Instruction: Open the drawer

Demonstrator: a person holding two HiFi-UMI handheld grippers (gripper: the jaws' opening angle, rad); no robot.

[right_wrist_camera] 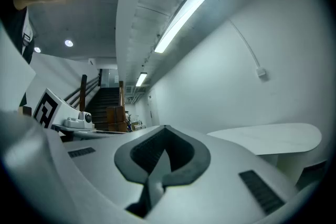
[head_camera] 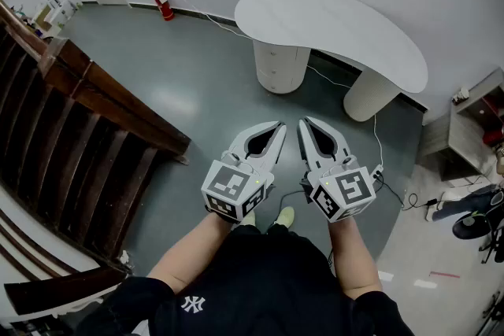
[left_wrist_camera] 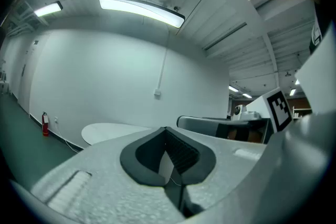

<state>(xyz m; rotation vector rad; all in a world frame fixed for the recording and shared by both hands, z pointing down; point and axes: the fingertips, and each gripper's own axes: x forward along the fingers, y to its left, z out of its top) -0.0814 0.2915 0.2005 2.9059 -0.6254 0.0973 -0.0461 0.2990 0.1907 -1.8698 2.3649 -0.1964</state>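
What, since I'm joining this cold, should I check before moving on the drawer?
1. Left hand-held gripper empty: ok, jaws together on nothing.
2. Right hand-held gripper empty: ok, likewise shut.
3. Jaws ready for a handle: not ok, both shut.
4. Drawers located: ok, in the round pedestal under the white desk.
5. Within reach: not ok, open floor lies between.
6. Handle type: cannot tell.

Drawers [head_camera: 277, 68] shut
White rounded stack, upright under the left end of the curved desk [head_camera: 331, 24], on the far side, fronts flush.
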